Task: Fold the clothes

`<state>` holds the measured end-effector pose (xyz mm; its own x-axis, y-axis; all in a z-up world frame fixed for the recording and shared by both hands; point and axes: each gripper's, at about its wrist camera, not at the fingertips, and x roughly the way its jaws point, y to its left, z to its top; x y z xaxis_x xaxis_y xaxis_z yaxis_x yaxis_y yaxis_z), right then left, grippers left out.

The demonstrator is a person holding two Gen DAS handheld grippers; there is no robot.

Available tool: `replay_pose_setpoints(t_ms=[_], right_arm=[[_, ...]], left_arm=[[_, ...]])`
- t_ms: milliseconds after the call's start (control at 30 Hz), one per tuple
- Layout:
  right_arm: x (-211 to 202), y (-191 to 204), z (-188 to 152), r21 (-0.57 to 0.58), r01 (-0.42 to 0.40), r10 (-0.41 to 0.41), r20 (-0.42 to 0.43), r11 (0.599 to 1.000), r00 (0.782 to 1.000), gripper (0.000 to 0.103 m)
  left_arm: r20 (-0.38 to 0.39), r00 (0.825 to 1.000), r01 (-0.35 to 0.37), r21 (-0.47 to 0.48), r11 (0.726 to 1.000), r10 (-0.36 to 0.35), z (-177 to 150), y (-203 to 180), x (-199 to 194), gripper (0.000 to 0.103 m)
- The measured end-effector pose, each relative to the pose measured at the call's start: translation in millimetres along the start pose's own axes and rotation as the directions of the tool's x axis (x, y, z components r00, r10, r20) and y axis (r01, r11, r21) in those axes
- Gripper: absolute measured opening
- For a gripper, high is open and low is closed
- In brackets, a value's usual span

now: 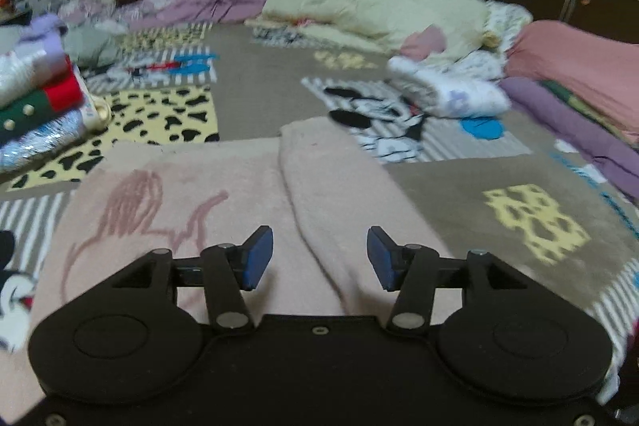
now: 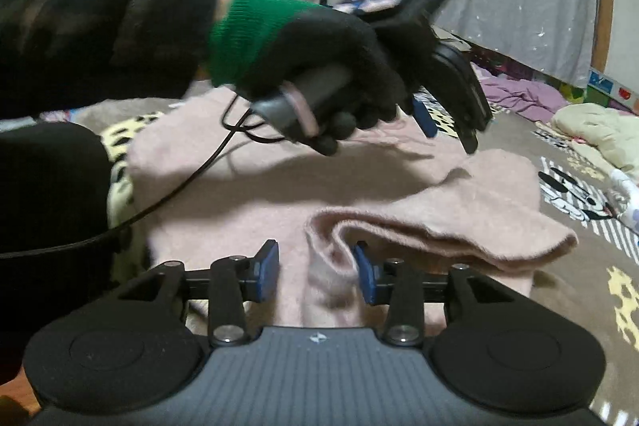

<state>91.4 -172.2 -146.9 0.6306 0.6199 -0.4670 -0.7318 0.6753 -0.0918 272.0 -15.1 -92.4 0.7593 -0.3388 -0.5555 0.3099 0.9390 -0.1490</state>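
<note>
- We see one pink sweater (image 1: 187, 186) spread flat on the patterned bed cover (image 1: 255, 74), right in front of both grippers; its far hem runs straight across in the left wrist view.
- One sleeve (image 1: 319, 178) lies folded over the body of the sweater, running away from us, its rounded end reaching past the far hem onto the cover.
- In the right wrist view the same sleeve (image 2: 439, 226) shows as a thick doubled fold, with a rolled edge nearest the camera.
- Our left gripper (image 1: 320, 252) hangs above the sweater with its blue pads spread wide, nothing between them.
- Our right gripper (image 2: 316, 270) also stands spread; the rolled edge of the sleeve lies between its pads, touching the right-hand pad, unpinched.
- In the right wrist view, one gloved hand (image 2: 319, 66) with a green cuff holds the left gripper in the air over the sweater; one black cable (image 2: 191, 178) trails from it.
- Beyond the far hem, the middle of the cover lies bare.
- One stack of folded clothes (image 1: 36, 98) sits at the left edge, and one cream duvet (image 1: 379, 10) lies heaped at the far side.
- Bedding crowds the right edge.
</note>
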Motion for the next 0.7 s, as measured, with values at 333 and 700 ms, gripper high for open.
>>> replay_pose_setpoints(t_ms=[333,700], right_arm=[[-77.4,-62.8,-39.8,0.286,0.114,-0.119,0.000,0.951,0.993,0.032],[-48.1,-45.2,-47.8,0.202,0.104,-0.087,-0.088,0.974,0.992,0.032]], left_arm=[[0.002,0.991,0.133,0.033,0.991,-0.133,-48.8,-41.7,-58.0,0.052],[-0.132,0.991,0.012,0.207,0.978,0.016,-96.2,-49.0,-34.0,0.044]])
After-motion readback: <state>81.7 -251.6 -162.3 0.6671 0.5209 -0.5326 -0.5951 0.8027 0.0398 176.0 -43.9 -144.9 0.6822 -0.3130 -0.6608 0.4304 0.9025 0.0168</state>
